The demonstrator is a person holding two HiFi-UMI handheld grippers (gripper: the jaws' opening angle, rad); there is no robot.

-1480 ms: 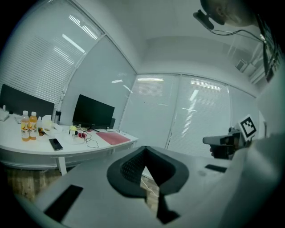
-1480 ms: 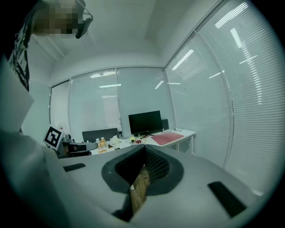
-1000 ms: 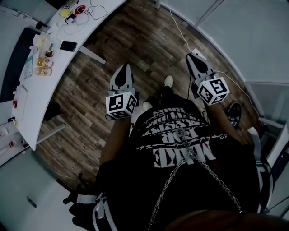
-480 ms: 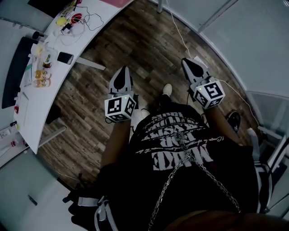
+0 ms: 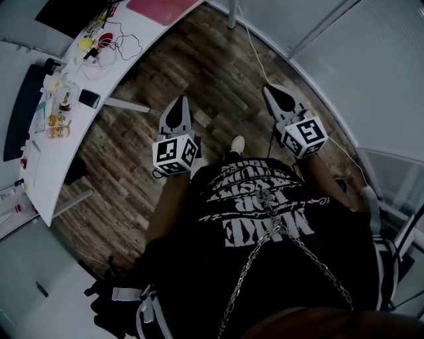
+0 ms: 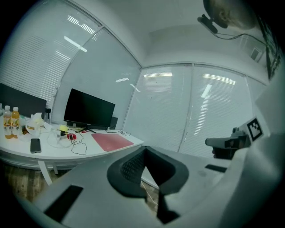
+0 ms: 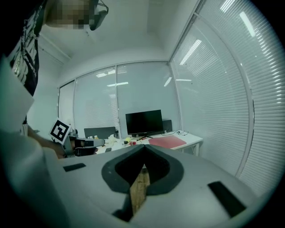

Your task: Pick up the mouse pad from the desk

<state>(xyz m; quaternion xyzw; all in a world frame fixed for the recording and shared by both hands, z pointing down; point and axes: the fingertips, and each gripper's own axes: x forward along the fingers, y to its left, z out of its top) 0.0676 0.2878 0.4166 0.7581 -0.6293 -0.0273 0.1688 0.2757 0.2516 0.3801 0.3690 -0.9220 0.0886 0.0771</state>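
Approach is judged to be the step in hand. The mouse pad (image 5: 162, 10) is seen well apart from both grippers, lying flat at the far end of the curved white desk (image 5: 59, 152), near the monitor (image 6: 89, 108) and close to the desk's front edge. The left gripper (image 5: 179, 102) and the right gripper (image 5: 273, 94) are held out over the wooden floor (image 5: 212, 73), each pointed roughly level. In each gripper's own view the jaws are seen pressed together with nothing between them.

For the step to be done well, the end of the desk that bears the pad should be reached first, so that the pad is faced squarely. The jaws would have to be opened before the pad is met, as nothing can be taken with the tips shut. Because the pad is thin and lies flat, it is probably best taken at the edge nearest the desk's rim, with one jaw slid under and the other set on top. The tangle of cables (image 5: 109, 43) beside the pad should be avoided. The phone (image 5: 89, 98) and the bottles (image 5: 56, 122) further along the desk are judged to lie out of the way.
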